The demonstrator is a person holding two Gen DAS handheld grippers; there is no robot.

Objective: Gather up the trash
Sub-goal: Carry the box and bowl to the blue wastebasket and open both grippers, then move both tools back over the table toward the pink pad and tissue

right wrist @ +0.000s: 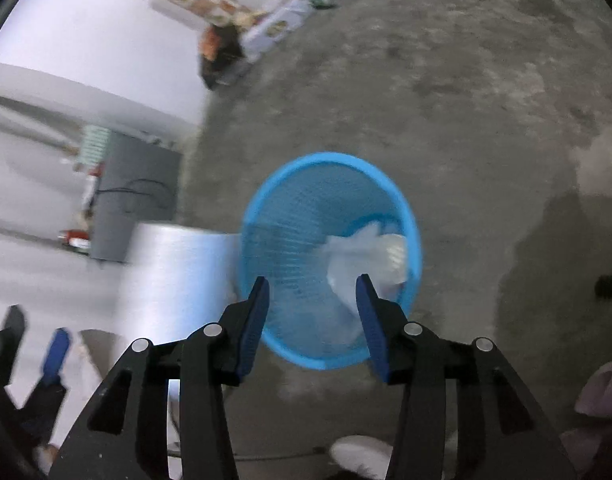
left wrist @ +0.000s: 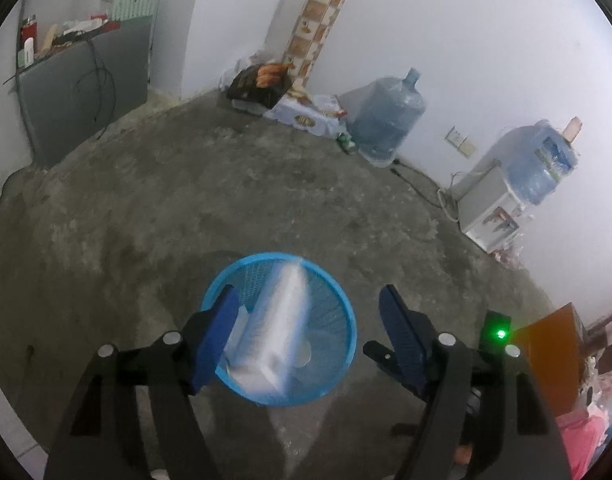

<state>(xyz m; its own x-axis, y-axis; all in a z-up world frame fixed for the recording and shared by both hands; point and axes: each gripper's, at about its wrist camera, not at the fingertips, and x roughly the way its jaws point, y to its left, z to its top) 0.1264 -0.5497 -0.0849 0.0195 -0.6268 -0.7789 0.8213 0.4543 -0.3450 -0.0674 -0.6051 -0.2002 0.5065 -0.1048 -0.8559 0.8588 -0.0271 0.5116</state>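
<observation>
A blue mesh basket point(left wrist: 347, 320) stands on the concrete floor, right under both grippers. My left gripper point(left wrist: 309, 300) is open wide above it. A long white, blurred piece of trash point(left wrist: 284, 320) hangs over the basket mouth beside the left finger; no pad presses on it. In the right wrist view the same pale object point(right wrist: 174, 272) shows at the left of the basket point(right wrist: 329, 157). My right gripper point(right wrist: 311, 284) is open over the basket. A crumpled white wrapper point(right wrist: 365, 252) lies inside, free of the fingers. One left-gripper finger point(right wrist: 54, 352) shows at lower left.
Two large water jugs point(left wrist: 385, 120) point(left wrist: 533, 164) and a white dispenser point(left wrist: 489, 208) stand along the wall, with a cable point(left wrist: 417, 188) on the floor. Boxes and bags point(left wrist: 274, 88) sit in the corner, a grey cabinet point(left wrist: 82, 92) at left. A shoe point(right wrist: 357, 456) is close below.
</observation>
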